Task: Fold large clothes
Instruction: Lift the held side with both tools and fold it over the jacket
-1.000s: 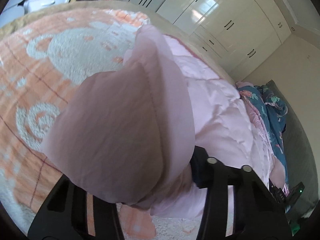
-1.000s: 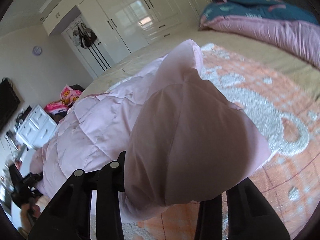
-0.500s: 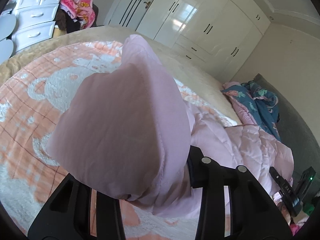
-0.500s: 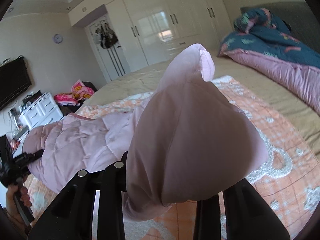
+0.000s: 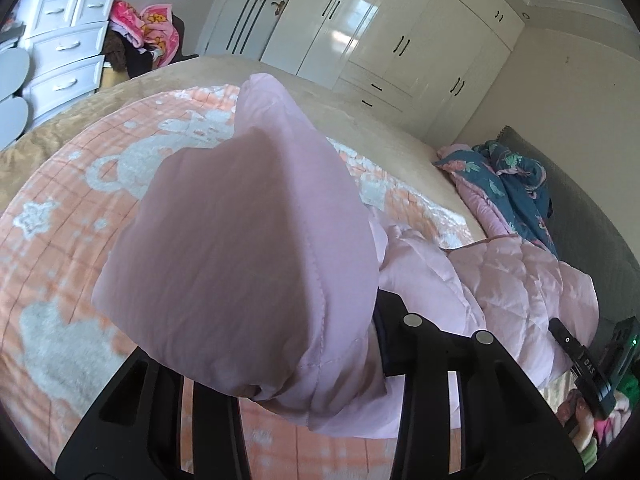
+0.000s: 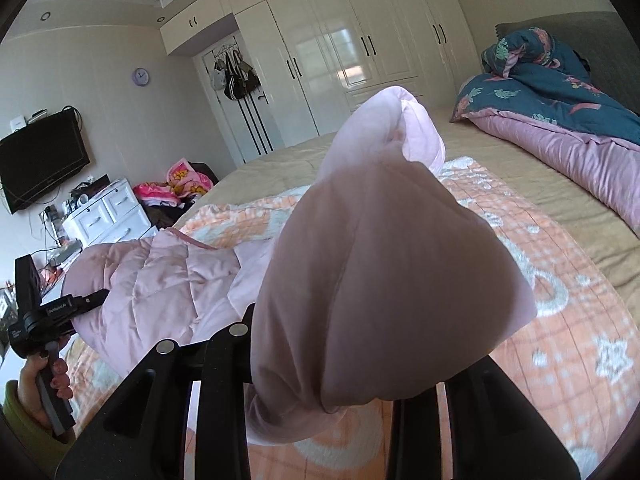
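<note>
1. The left gripper (image 5: 304, 392) is clenched on a bunched cuff of the pink quilted jacket (image 5: 520, 280); the fabric fills the gap between its black fingers (image 5: 440, 380) and bulges up in front of the lens. Its jaws have just been closing a little, with the cloth between them.
2. The right gripper (image 6: 316, 396) likewise grasps a gathered end of the same jacket (image 6: 168, 280), the cloth mounding over its fingers (image 6: 224, 364). Its jaws have also just been closing, on the fabric.
3. Both held ends are raised above the bed, while the quilted body of the jacket sags between the two grippers and rests on the peach blanket (image 5: 60, 240) with white bear and star shapes.
4. In the right wrist view, a hand (image 6: 44, 384) grips the handle of the other device at the left edge, beside the jacket's hem.
5. The blanket lies on a beige bedspread (image 6: 500, 168) covering the bed.
6. Farther along the bed, near a grey headboard (image 5: 580, 200), a rumpled duvet (image 6: 560, 100), dark blue floral on top and pink beneath, is heaped up.
7. Beyond the bed stands a white glossy wardrobe (image 5: 380, 32) with black handles, bags (image 6: 236, 76) hanging on a door beside it.
8. A white chest of drawers (image 5: 64, 48), a pile of bright pink cloth (image 5: 148, 28), a wall television (image 6: 40, 164) and a round clock (image 6: 141, 77) line the far side.
</note>
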A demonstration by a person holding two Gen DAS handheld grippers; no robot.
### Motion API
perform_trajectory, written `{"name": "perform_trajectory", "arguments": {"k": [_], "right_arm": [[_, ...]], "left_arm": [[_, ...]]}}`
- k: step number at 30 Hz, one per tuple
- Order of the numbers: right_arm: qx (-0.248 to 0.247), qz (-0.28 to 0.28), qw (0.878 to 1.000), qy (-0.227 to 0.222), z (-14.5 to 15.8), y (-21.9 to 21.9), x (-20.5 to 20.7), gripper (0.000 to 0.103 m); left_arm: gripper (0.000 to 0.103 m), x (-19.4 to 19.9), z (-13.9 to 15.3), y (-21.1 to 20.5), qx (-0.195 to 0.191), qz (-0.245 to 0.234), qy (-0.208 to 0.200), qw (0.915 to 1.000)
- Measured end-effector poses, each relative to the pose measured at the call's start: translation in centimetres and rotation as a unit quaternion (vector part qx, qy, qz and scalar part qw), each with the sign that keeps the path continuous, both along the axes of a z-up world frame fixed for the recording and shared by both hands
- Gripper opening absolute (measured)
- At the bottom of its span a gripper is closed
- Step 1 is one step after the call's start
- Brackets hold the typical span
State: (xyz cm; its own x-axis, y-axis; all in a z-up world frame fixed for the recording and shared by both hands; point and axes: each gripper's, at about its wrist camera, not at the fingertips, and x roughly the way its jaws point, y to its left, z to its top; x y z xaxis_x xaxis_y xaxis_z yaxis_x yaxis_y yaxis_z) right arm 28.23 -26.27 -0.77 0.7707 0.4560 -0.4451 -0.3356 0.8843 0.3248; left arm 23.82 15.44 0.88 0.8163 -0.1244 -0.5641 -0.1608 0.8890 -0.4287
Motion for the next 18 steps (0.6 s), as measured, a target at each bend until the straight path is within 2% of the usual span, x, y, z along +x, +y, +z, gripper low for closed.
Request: {"name": "perform_trajectory", "arguments": {"k": [12,18], "right_arm": [[0.037,-0.02,0.999,0.032,-2.1,-2.7,-5.0,0.029],[0.033,-0.022,0.999,0.033,-2.3,-2.9,-7.2,0.029]], "left_arm": [[0.03,-5.4,-1.0,-1.2,0.009,0.002,0.011,0.9999],[0.03,-7.5,-1.5,-1.3,0.015,0.003,0.021,0.9997]]}}
